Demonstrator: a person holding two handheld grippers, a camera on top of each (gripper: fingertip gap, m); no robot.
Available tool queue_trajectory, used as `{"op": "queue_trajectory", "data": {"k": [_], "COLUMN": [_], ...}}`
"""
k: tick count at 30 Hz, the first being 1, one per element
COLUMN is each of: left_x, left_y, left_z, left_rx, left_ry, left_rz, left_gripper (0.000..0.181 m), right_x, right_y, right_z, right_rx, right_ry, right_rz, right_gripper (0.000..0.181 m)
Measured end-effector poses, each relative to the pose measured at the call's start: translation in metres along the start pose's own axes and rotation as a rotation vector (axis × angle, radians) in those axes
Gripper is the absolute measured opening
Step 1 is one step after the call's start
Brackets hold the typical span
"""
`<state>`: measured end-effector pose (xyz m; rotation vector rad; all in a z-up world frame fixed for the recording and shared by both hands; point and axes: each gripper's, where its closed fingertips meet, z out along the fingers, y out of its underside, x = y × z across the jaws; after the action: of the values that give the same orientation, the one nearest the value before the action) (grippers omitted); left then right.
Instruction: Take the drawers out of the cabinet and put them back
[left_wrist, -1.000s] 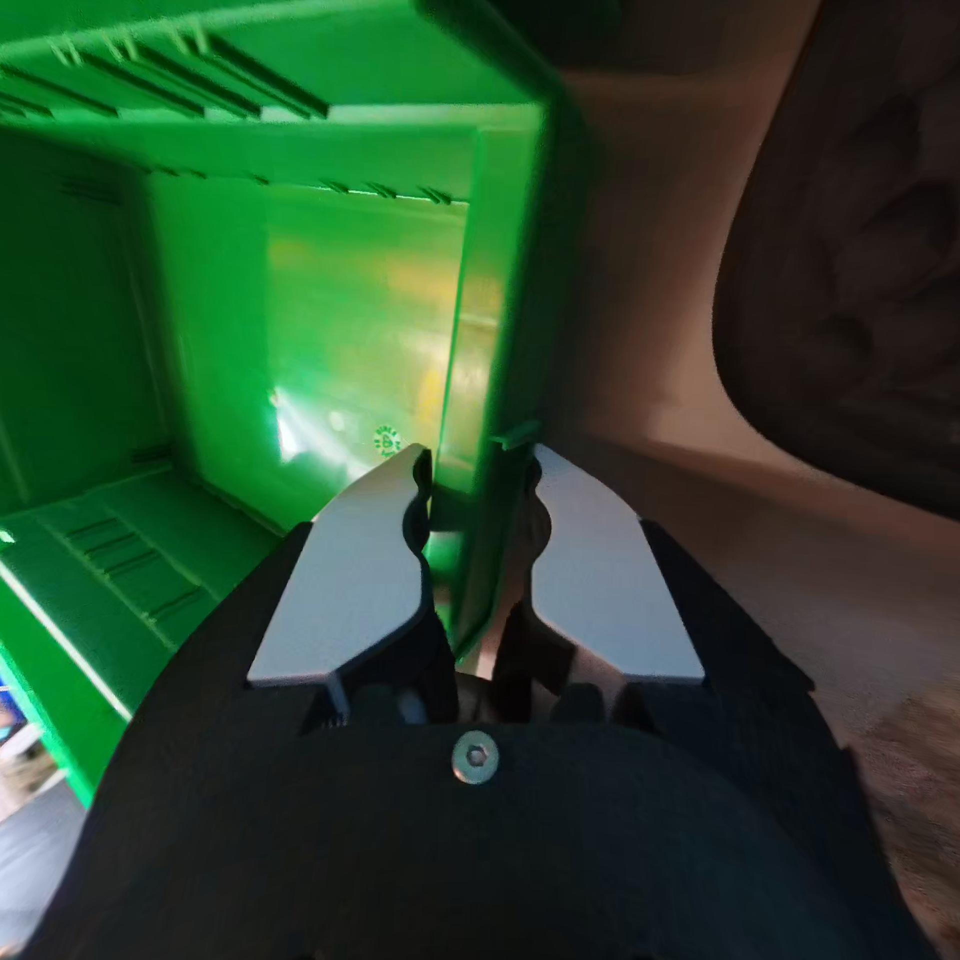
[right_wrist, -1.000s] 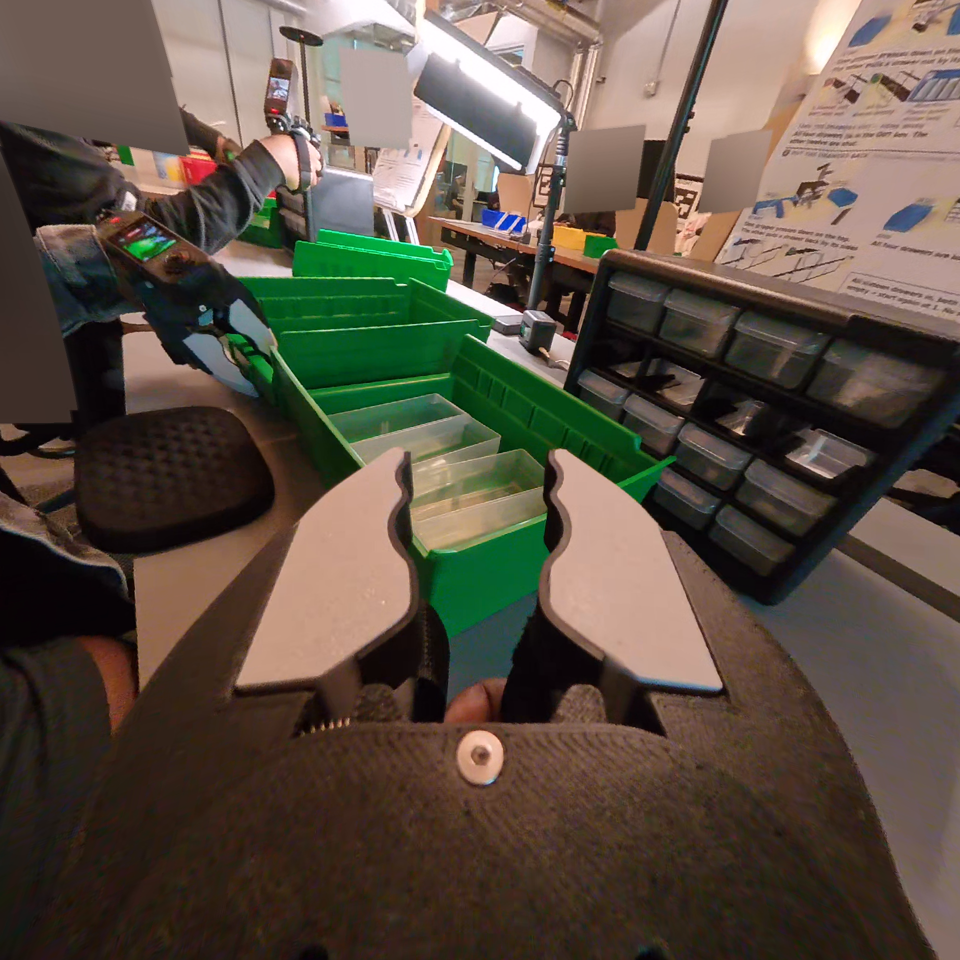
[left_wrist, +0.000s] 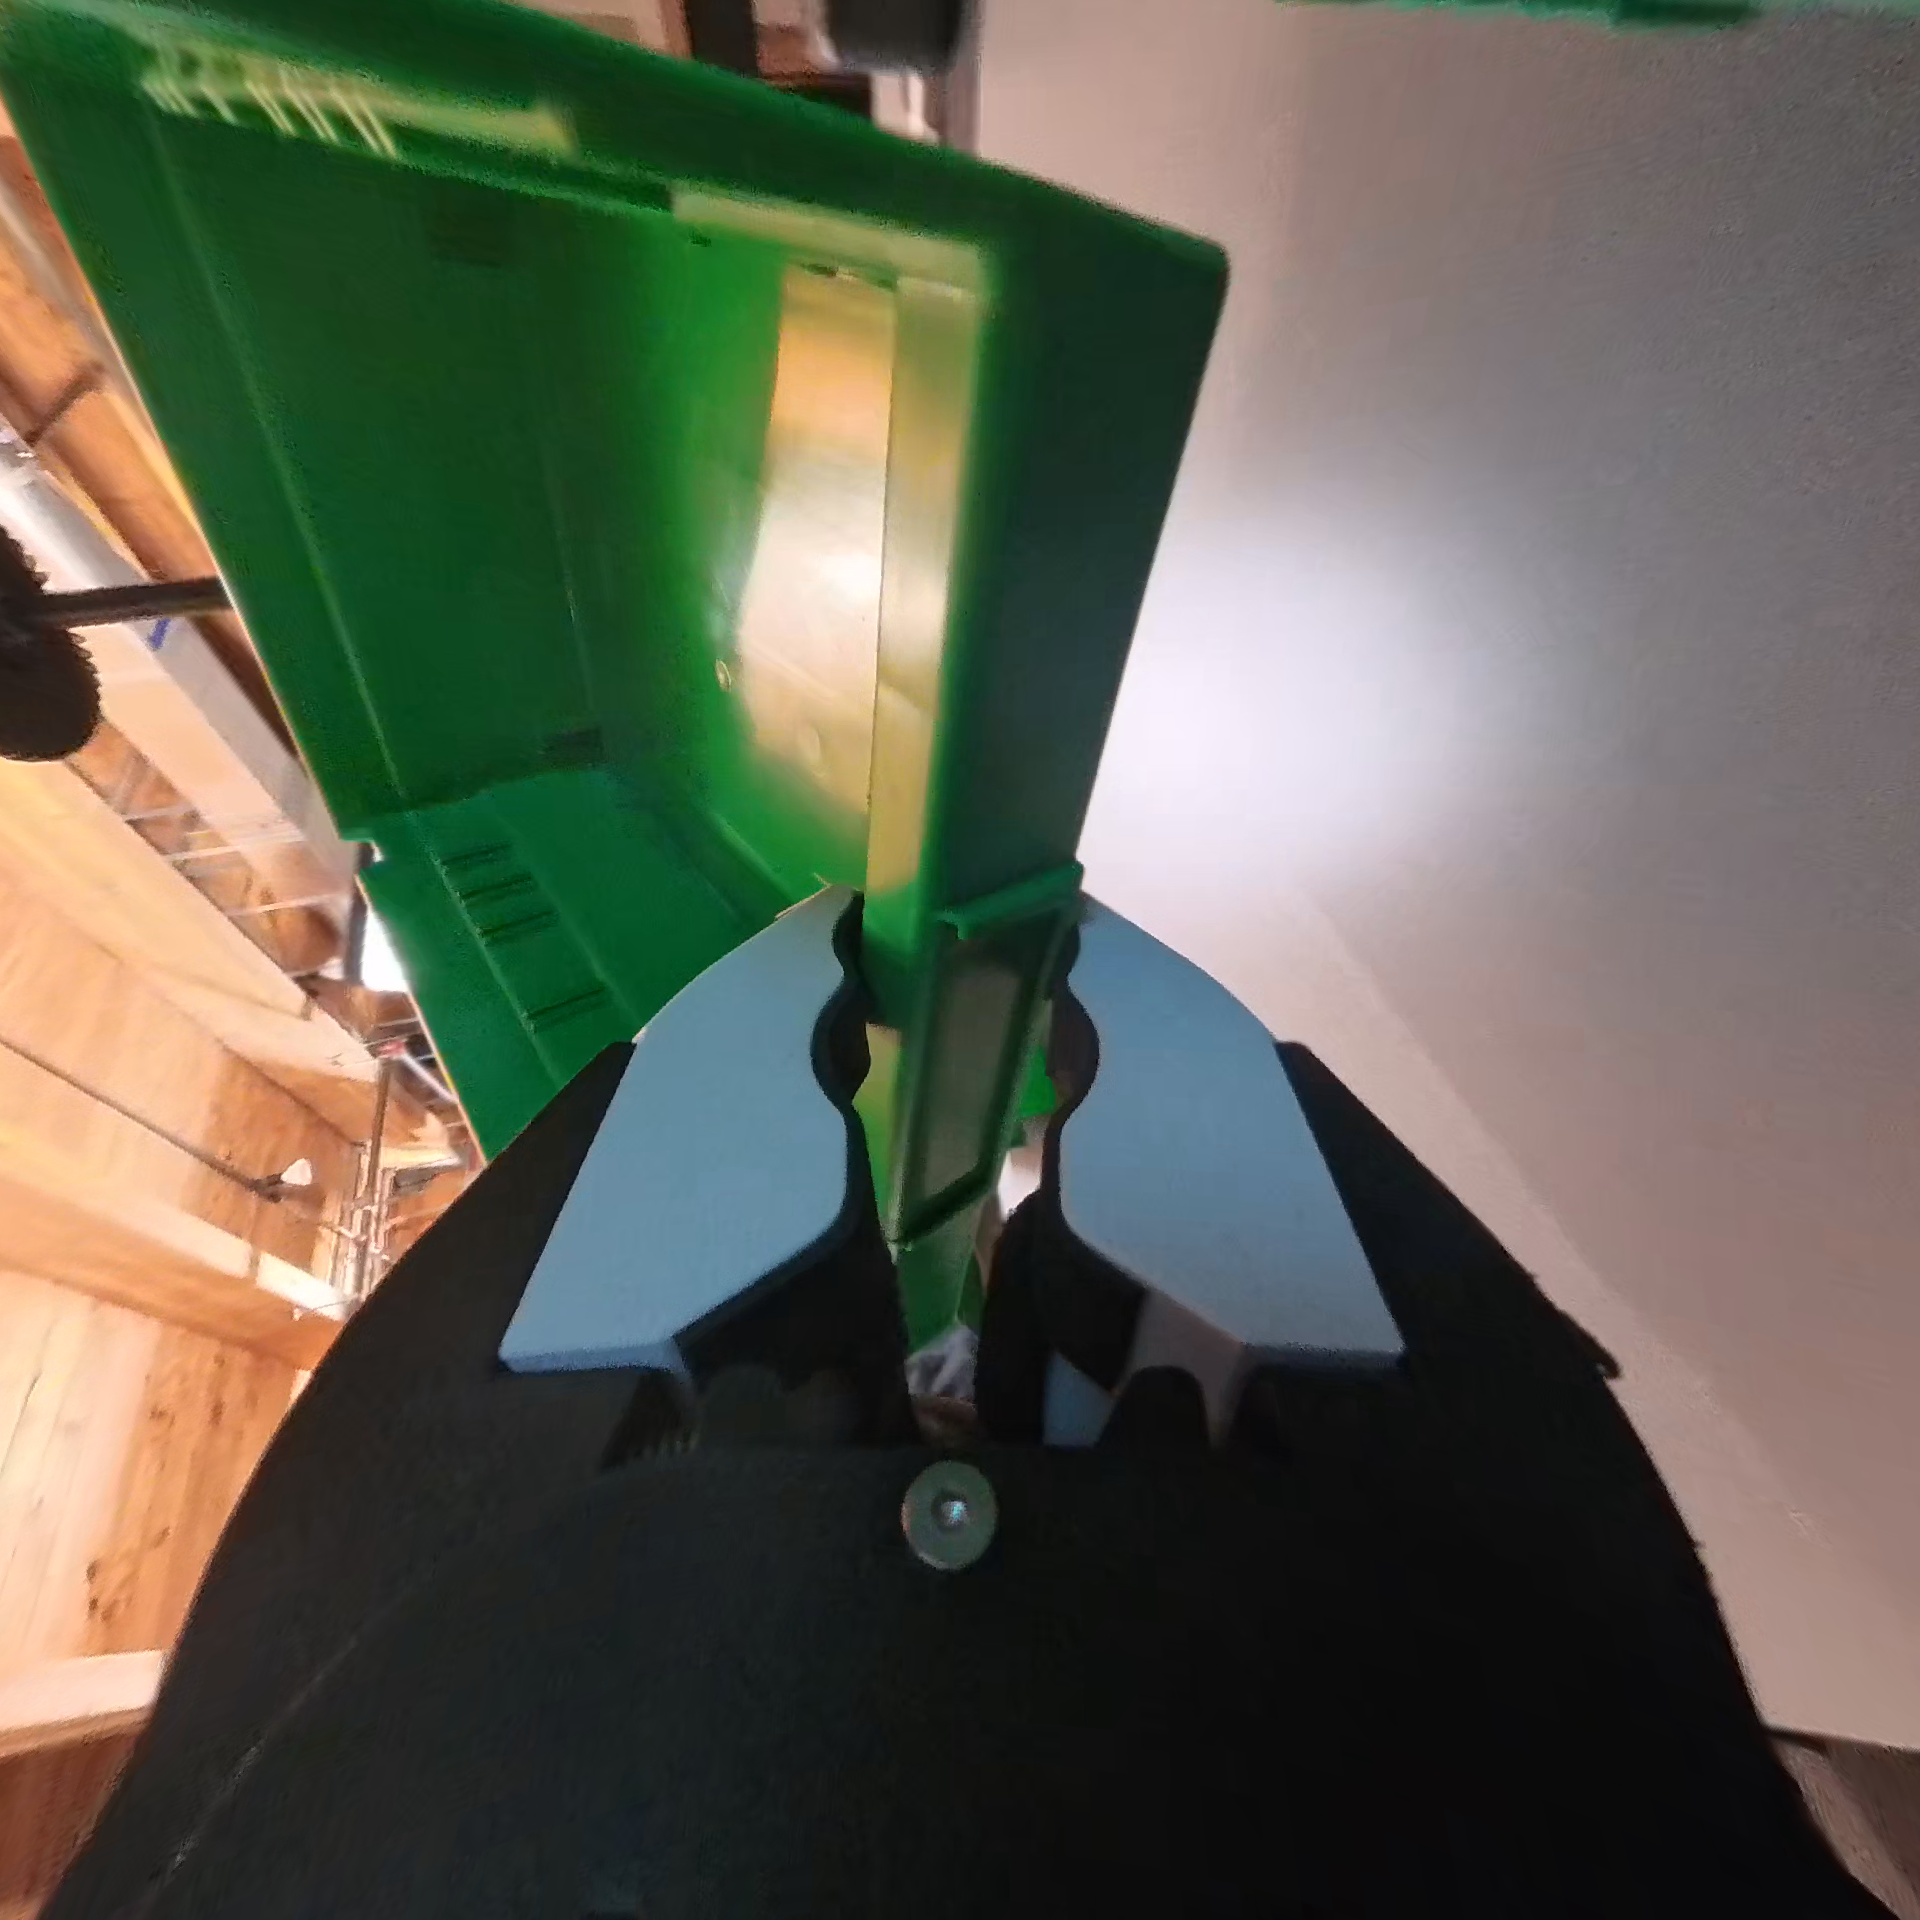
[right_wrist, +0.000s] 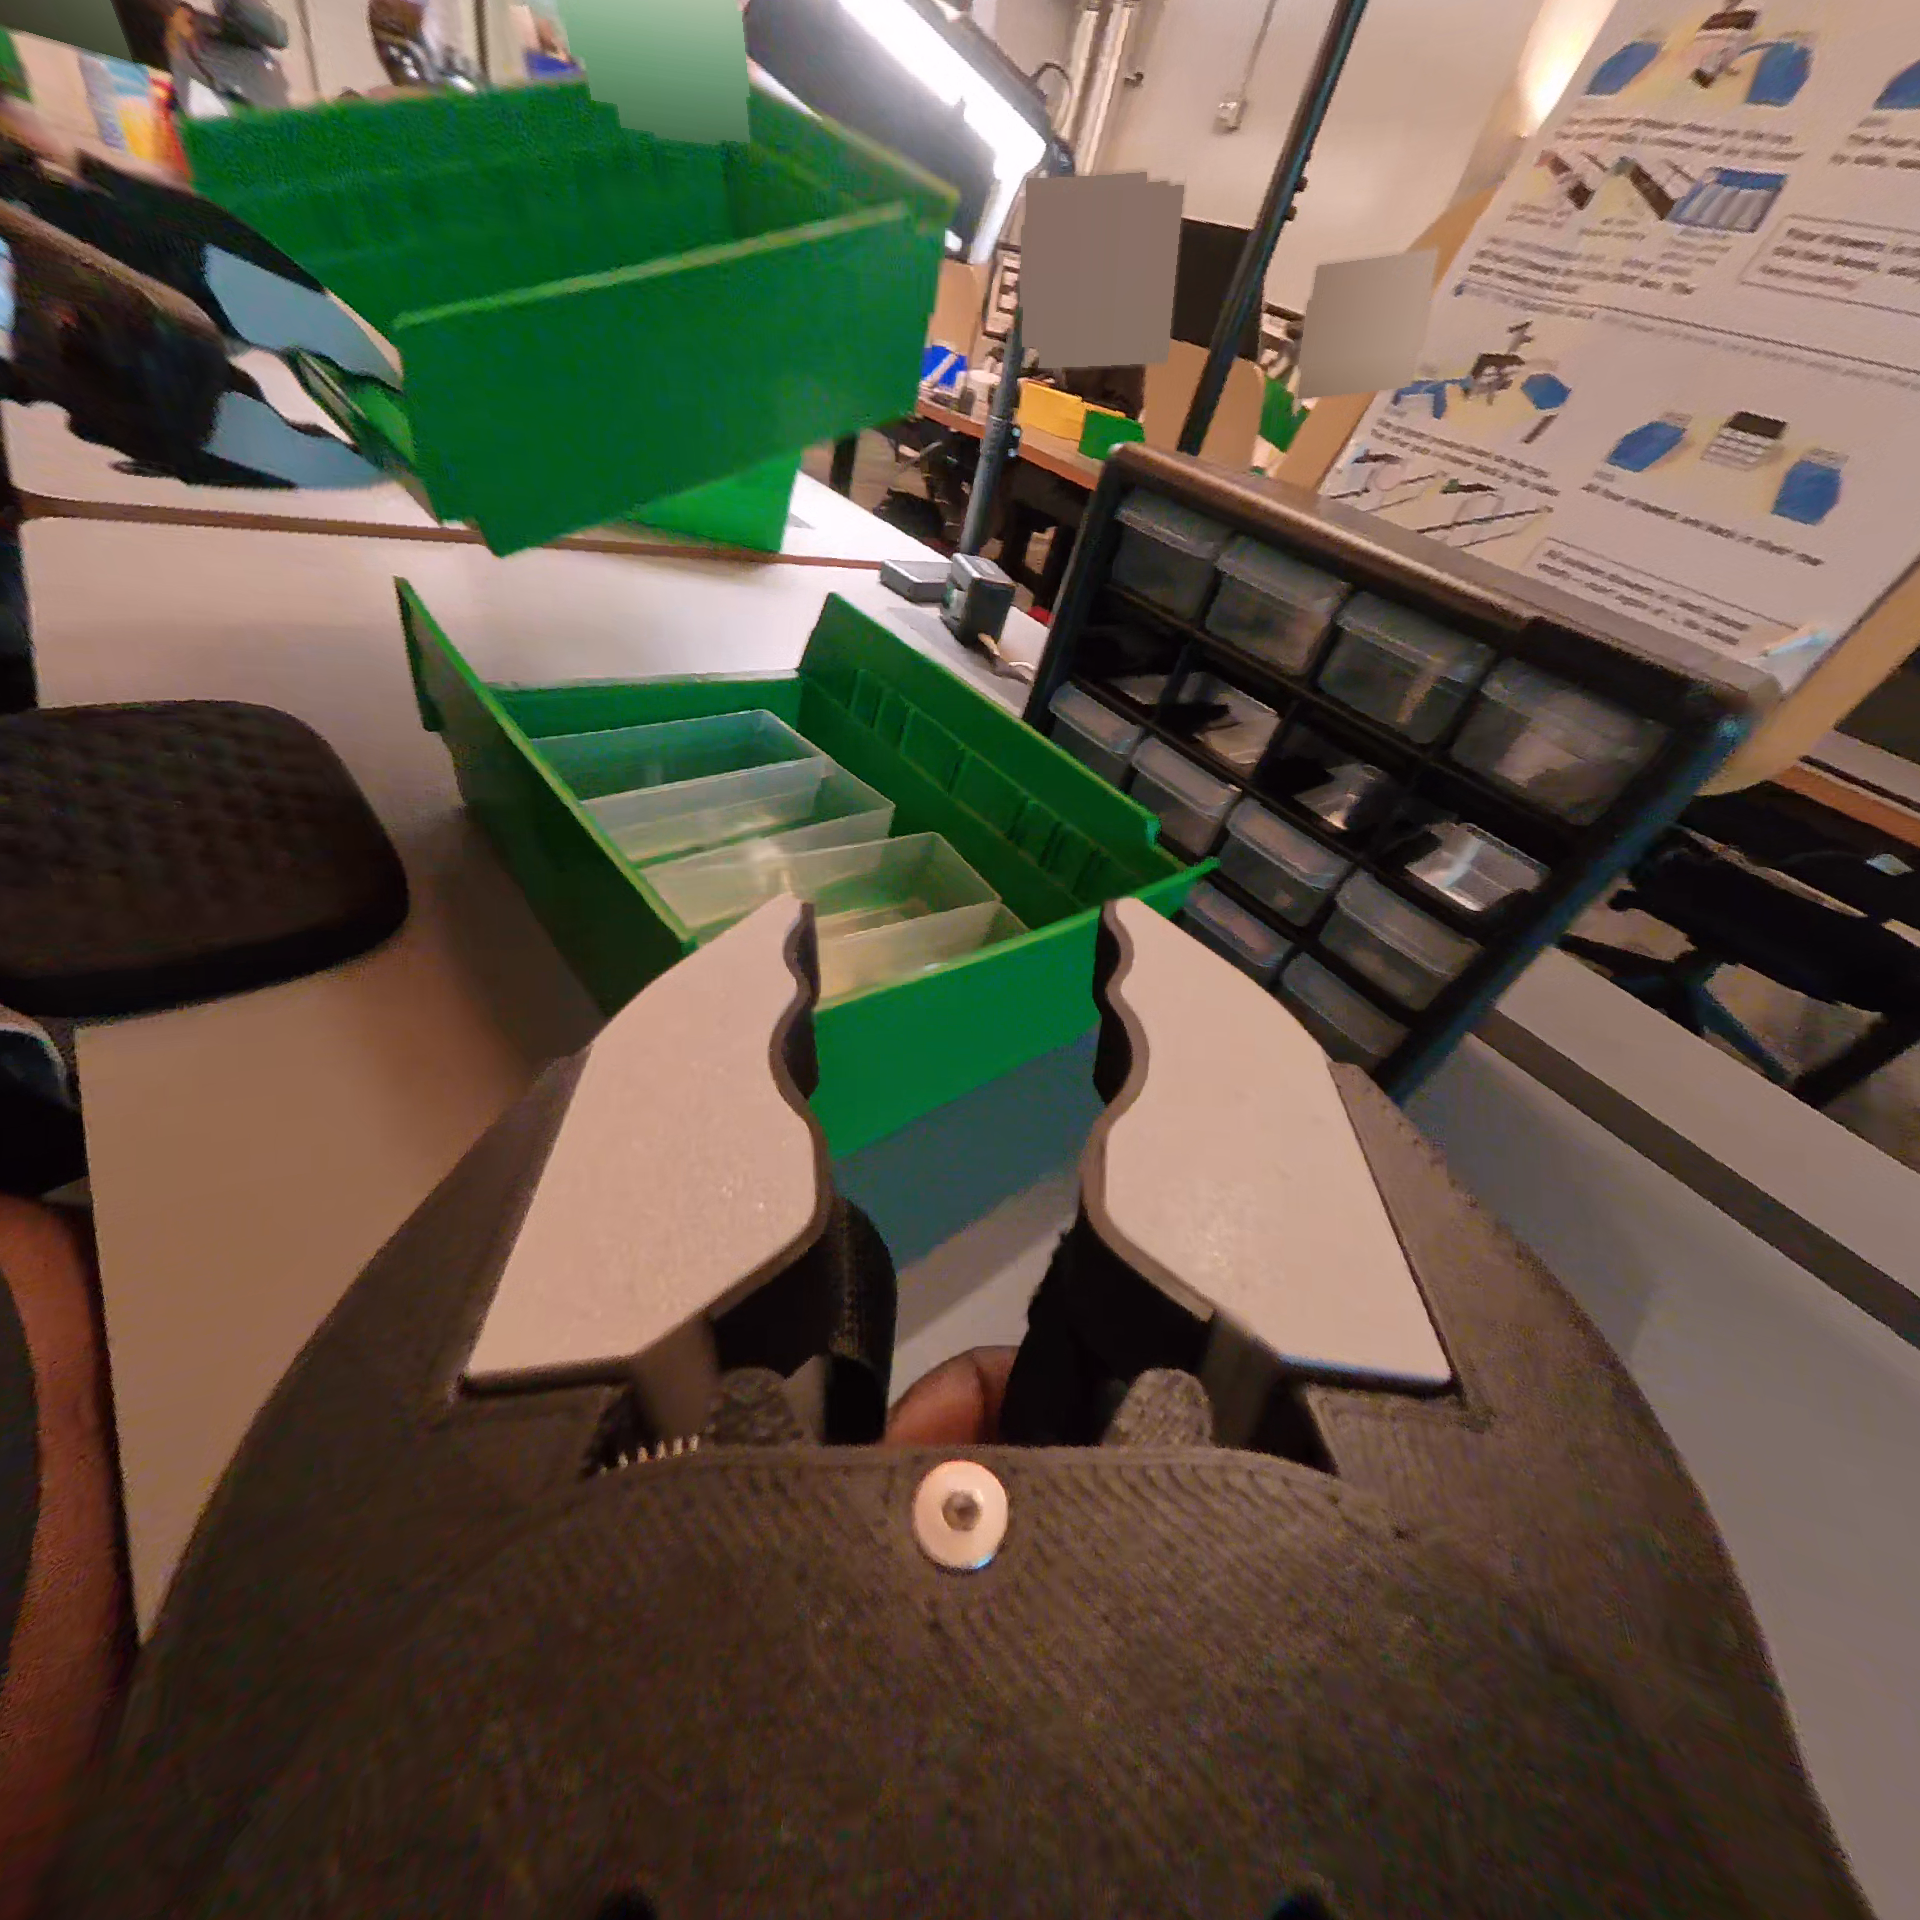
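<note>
Left gripper (left_wrist: 956, 1029) pinching the wall of an empty green bin (left_wrist: 582, 499), held tilted in the air above the table (right_wrist: 270, 1049), far left. Right gripper (right_wrist: 951, 997) spread, holding nothing, near a second green bin (right_wrist: 935, 1039) on the table with four clear drawers (right_wrist: 769, 831) inside. Black cabinet (right_wrist: 1351, 769) just right of that bin, several slots empty.
</note>
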<state>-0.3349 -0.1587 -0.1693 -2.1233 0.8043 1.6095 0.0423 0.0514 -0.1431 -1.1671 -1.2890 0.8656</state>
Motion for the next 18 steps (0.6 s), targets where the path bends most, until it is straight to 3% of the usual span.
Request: {"op": "queue_trajectory", "data": {"k": [1, 6, 18], "left_x": [-0.009, -0.048, -0.092], "left_y": [-0.006, -0.055, -0.234], "left_z": [-0.003, -0.023, -0.078], "left_rx": [0.009, 0.11, 0.458], "left_ry": [-0.018, -0.078, -0.106], "left_rz": [-0.013, -0.039, -0.046], "left_gripper": [0.031, 0.03, 0.03], "right_x": [0.005, 0.034, 0.089], "right_y": [0.001, 0.008, 0.003], "right_z": [-0.004, -0.023, -0.084], "right_rx": [-0.006, -0.044, -0.015], "right_ry": [0.016, 0.11, 0.319], "right_rz": [-0.002, 0.009, 0.054], "right_gripper": [0.052, 0.056, 0.055]}}
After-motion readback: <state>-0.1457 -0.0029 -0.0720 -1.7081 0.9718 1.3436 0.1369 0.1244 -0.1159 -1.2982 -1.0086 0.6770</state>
